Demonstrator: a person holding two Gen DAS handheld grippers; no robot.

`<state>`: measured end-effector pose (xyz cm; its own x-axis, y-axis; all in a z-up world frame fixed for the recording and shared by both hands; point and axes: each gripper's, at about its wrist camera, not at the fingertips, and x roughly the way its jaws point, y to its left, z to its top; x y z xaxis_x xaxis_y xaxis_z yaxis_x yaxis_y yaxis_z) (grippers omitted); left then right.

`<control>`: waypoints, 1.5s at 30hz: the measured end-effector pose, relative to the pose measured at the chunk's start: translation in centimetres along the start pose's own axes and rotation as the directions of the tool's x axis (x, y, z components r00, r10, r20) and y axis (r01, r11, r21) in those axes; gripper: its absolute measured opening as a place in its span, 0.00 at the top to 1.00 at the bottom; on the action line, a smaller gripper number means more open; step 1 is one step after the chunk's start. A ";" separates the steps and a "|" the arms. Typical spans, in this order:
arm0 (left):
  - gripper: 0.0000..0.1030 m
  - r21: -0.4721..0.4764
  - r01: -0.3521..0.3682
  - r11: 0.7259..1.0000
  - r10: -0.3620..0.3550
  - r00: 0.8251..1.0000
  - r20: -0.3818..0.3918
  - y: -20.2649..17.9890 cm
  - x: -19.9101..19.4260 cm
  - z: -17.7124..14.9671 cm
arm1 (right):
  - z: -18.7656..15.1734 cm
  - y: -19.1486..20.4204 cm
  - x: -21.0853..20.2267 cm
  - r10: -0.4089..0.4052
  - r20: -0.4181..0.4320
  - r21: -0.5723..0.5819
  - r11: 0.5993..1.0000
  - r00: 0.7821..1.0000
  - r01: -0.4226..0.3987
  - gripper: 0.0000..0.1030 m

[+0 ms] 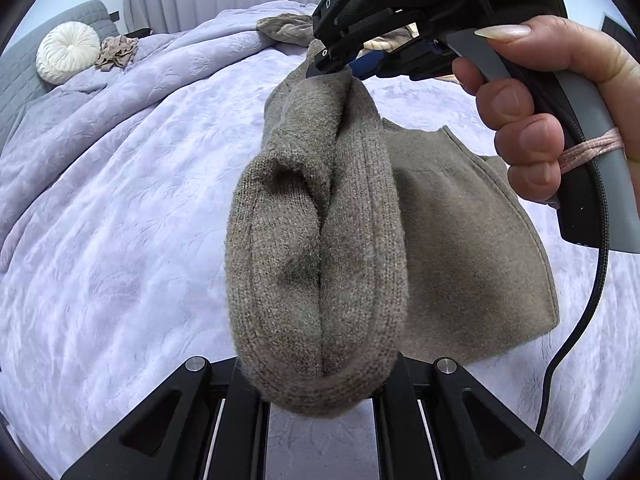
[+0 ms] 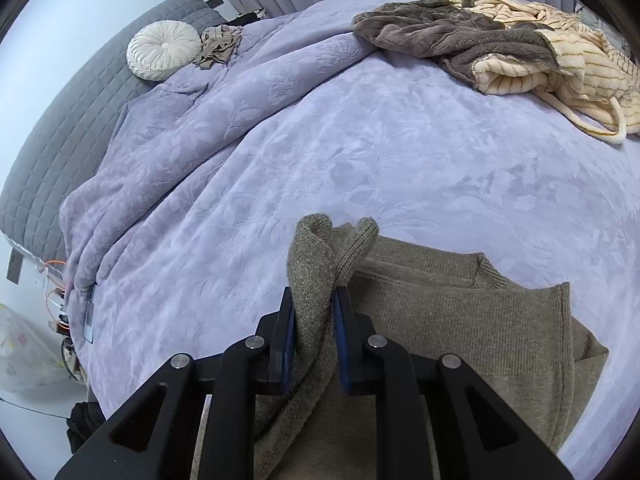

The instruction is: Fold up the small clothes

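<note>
A small taupe knit sweater (image 1: 460,216) lies partly on the lavender bedspread (image 1: 120,240). A bunched edge of it (image 1: 320,260) hangs between both grippers. My left gripper (image 1: 320,396) is shut on the lower end of that fold, its fingertips hidden by the fabric. My right gripper (image 1: 336,66), held by a hand, is shut on the upper end. In the right wrist view my right gripper (image 2: 314,300) pinches the knit edge (image 2: 316,264) between blue pads, with the rest of the sweater (image 2: 460,320) lying flat to the right.
A pile of brown and cream striped fleece clothes (image 2: 500,48) lies at the far right of the bed. A round white cushion (image 2: 164,50) and a crumpled beige garment (image 2: 218,46) sit by the grey headboard (image 2: 80,120). The bed's left edge drops to the floor.
</note>
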<state>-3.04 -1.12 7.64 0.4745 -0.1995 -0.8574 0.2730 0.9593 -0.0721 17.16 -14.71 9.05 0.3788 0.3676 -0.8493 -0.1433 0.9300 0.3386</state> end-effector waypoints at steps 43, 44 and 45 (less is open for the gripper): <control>0.91 0.251 -0.044 0.967 0.055 0.998 -0.038 -14.1 2.6 3.1 | -4.7 -15.0 -8.2 0.067 0.139 0.119 0.989 0.988 -0.084 0.82; 0.91 0.261 -0.041 0.964 0.053 0.998 -0.040 -14.7 2.8 3.2 | -4.9 -15.5 -8.4 0.066 0.140 0.125 0.989 0.988 -0.083 0.82; 0.91 0.267 -0.040 0.963 0.053 0.998 -0.043 -15.1 3.1 3.3 | -5.1 -16.1 -8.5 0.063 0.140 0.131 0.988 0.988 -0.082 0.82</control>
<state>-2.95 -16.88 7.79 0.4516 -0.1394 -0.8813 0.4679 0.8780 0.1008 11.63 -32.74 8.74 0.4931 0.4213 -0.7612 -0.0529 0.8878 0.4571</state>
